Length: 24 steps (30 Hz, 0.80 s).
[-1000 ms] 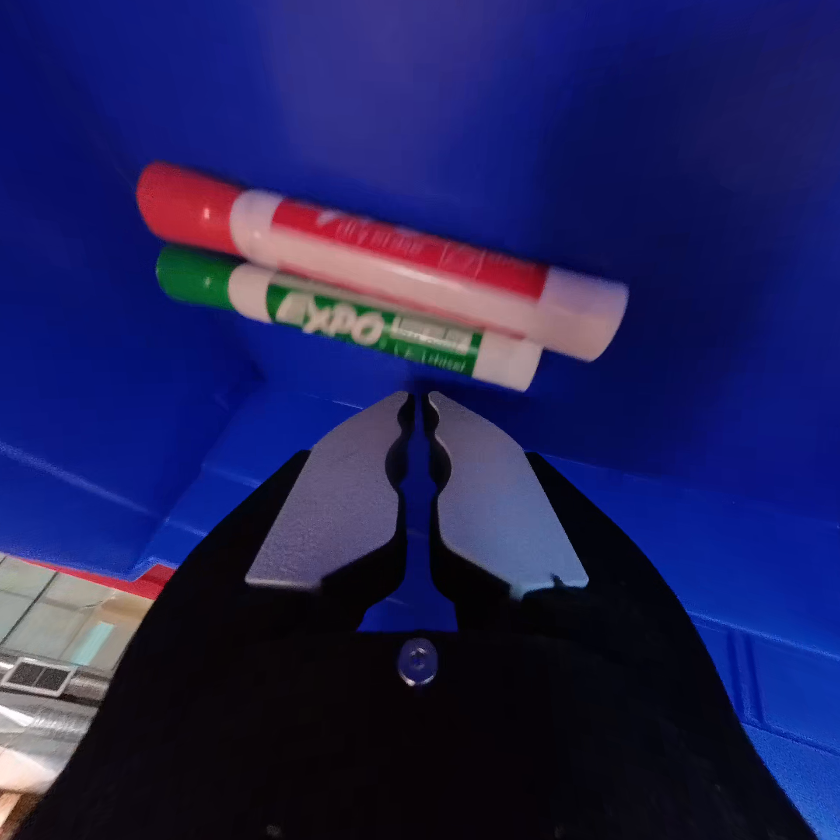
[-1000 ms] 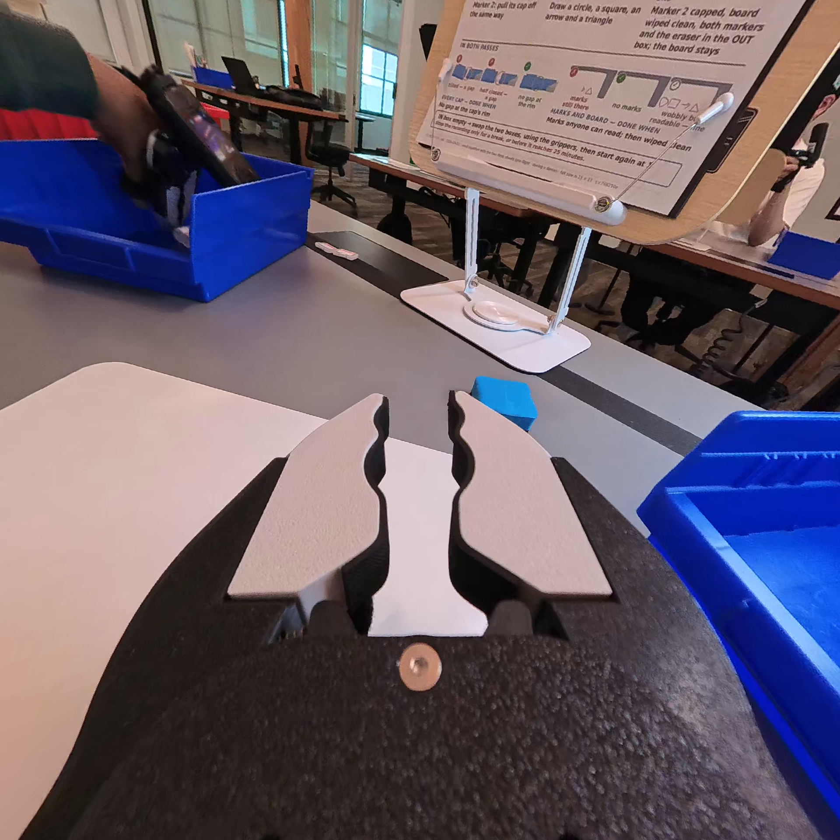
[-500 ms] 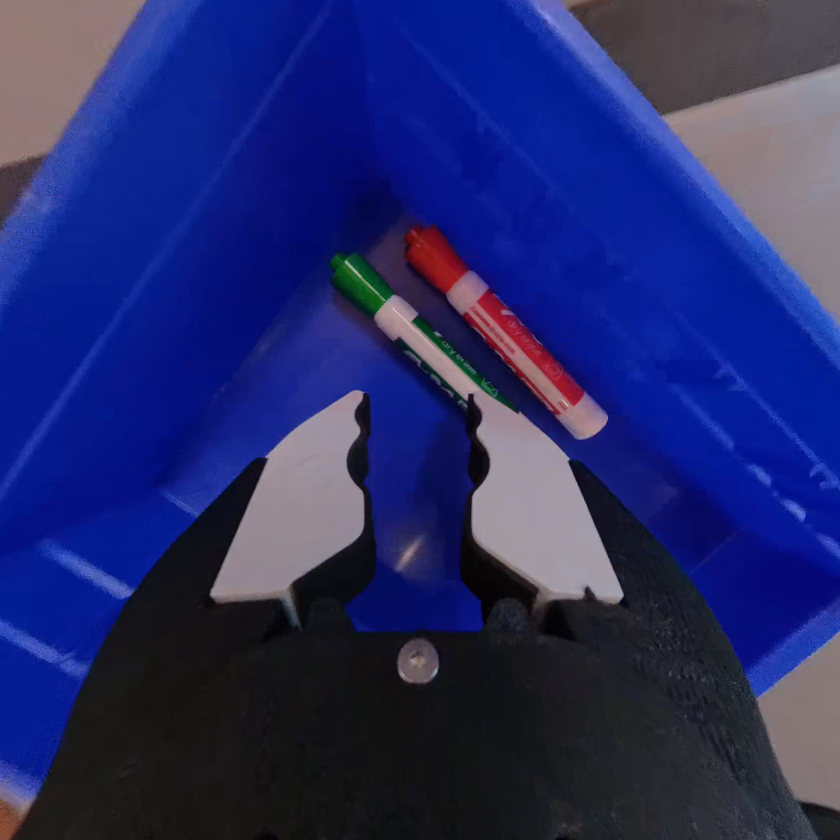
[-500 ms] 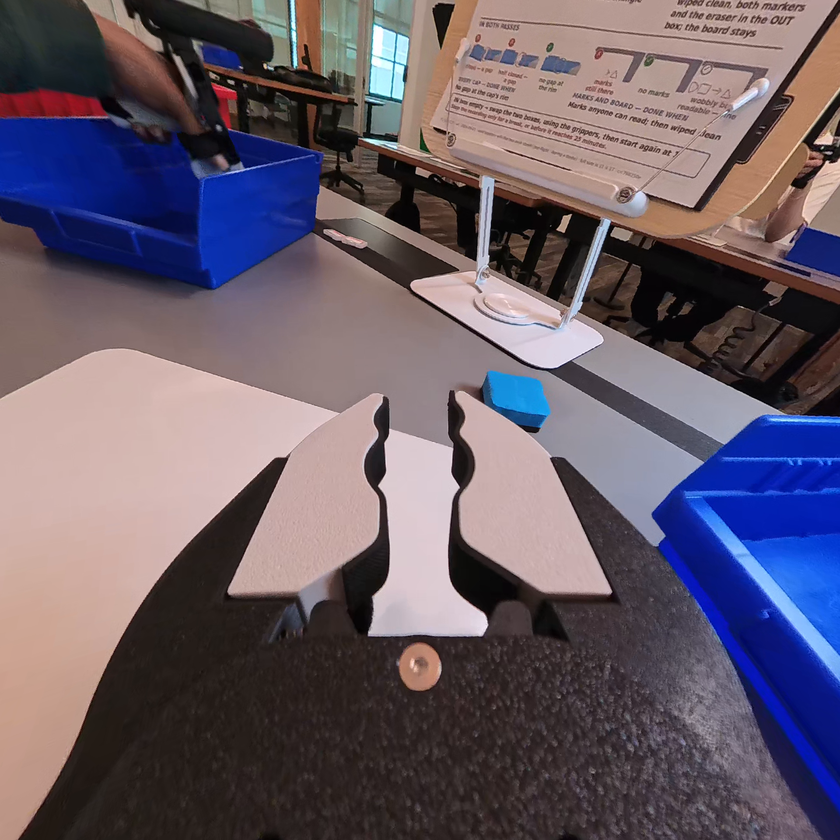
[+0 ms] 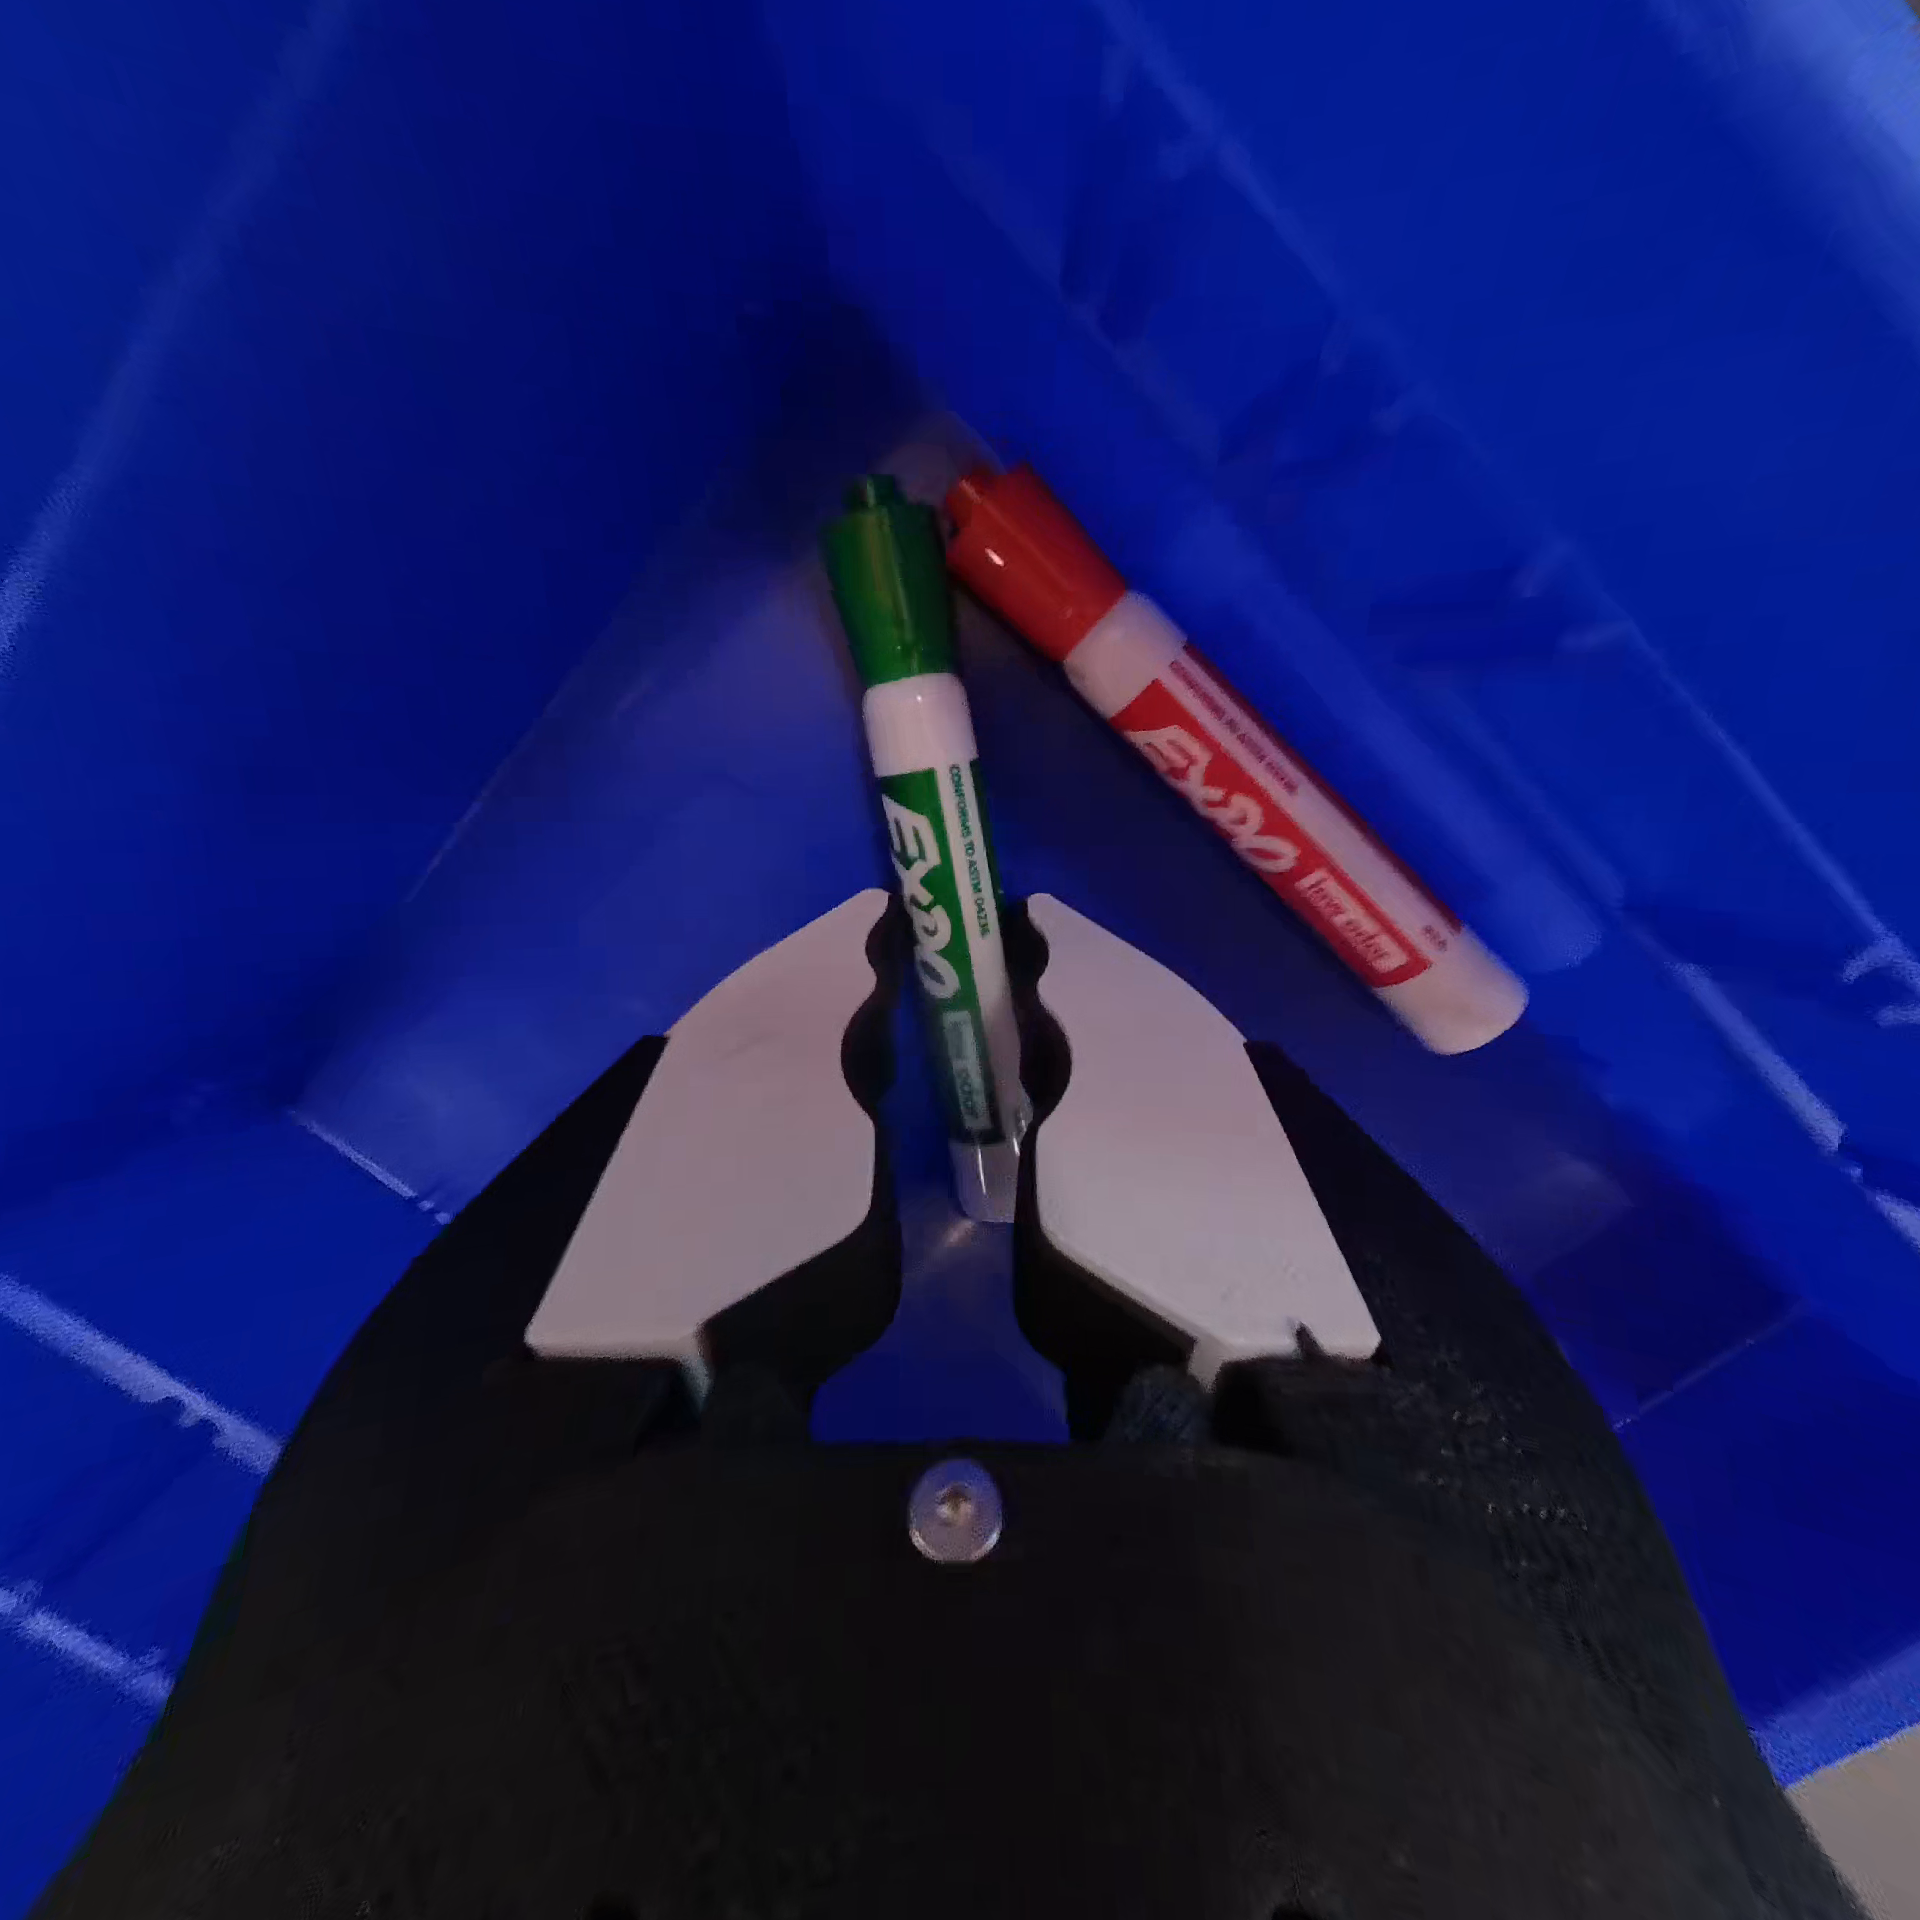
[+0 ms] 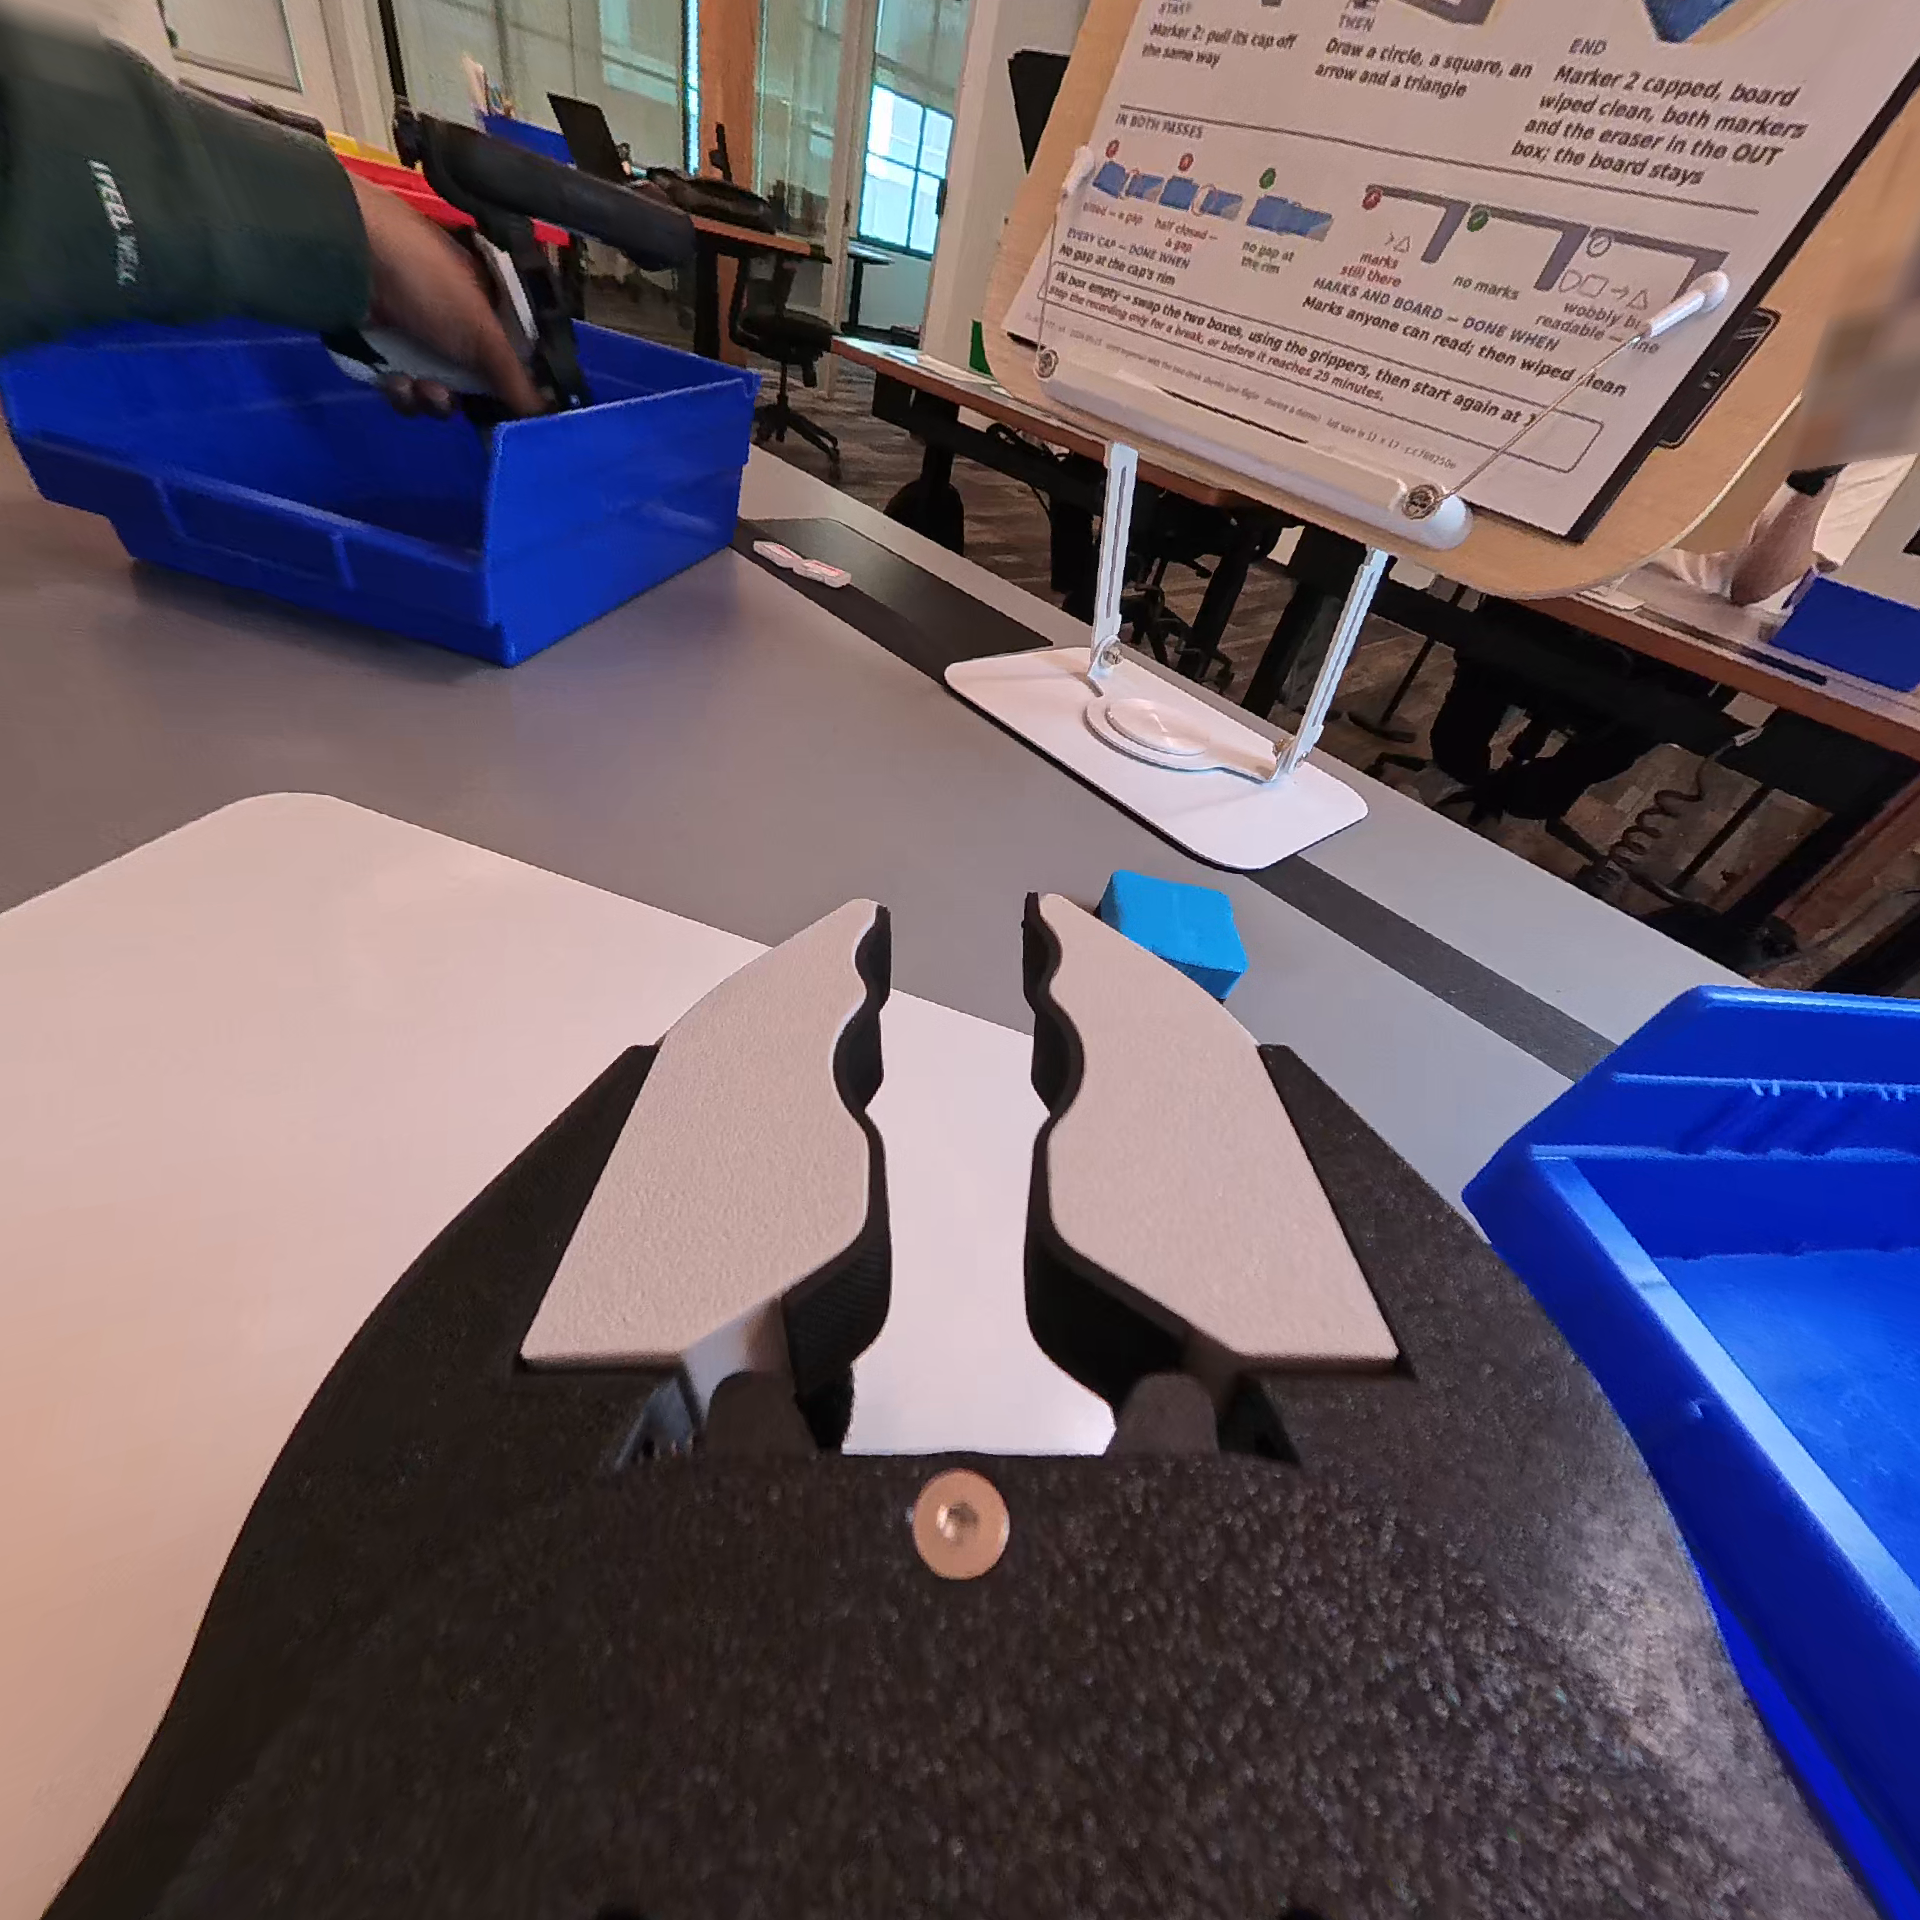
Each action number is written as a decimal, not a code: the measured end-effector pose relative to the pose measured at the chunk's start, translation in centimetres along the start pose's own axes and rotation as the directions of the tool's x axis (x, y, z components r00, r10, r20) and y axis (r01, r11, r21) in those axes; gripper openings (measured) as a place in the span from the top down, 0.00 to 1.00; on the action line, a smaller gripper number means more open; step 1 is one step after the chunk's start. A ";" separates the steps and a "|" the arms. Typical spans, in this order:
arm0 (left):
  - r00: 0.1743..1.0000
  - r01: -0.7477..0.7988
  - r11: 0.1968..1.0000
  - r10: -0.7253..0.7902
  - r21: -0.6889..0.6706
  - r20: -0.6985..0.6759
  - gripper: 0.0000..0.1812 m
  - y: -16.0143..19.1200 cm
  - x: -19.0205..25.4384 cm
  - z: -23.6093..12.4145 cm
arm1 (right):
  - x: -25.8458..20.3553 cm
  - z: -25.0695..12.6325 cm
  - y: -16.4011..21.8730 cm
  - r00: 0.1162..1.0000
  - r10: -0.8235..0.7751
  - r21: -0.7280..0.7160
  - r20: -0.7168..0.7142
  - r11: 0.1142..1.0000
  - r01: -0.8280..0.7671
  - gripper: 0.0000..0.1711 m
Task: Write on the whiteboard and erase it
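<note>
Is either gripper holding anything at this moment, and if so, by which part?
The left gripper straddles the green marker's barrel near its tail end, but a closed grip cannot be confirmed. The right gripper is open and empty.

The left tongs (image 5: 956, 909) now sit lower in the blue bin (image 5: 416, 520) than half a second ago, and the green marker (image 5: 935, 831) that lay ahead of them at one o'clock now runs between their two fingers, its white tail end close against the right one. The gap between those fingers is narrower than half a second ago, though whether they grip the green marker cannot be told. In the right wrist view, the blue eraser (image 6: 1179, 940) sits closer to the right tongs (image 6: 956, 914).
</note>
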<state>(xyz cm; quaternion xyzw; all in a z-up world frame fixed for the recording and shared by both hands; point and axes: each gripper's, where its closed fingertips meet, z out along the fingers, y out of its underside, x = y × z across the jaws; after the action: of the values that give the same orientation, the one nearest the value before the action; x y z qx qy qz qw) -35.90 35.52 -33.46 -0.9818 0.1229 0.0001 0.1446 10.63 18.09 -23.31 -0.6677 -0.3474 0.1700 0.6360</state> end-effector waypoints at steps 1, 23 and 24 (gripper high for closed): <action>1.000 -0.029 1.000 0.029 0.001 0.009 0.89 0.1 -0.1 -0.4 | -0.1 0.0 0.0 1.000 -0.006 -0.001 0.001 1.000 0.006 0.86; 0.160 0.586 0.571 0.614 0.575 -0.773 0.90 5.2 36.4 -26.5 | -11.4 2.8 -11.1 0.974 -0.224 0.224 0.037 0.952 0.210 0.69; 0.133 0.597 0.578 0.613 0.556 -0.779 0.90 5.5 37.1 -26.2 | -11.9 3.3 -11.4 0.977 -0.209 0.222 0.036 0.955 0.196 0.68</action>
<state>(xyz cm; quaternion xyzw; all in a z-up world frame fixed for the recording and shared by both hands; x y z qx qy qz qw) -2.18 13.97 -11.21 -0.5182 0.1749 -0.7020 0.4562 -2.71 11.80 -15.24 -0.5500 -0.4117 0.1606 0.7087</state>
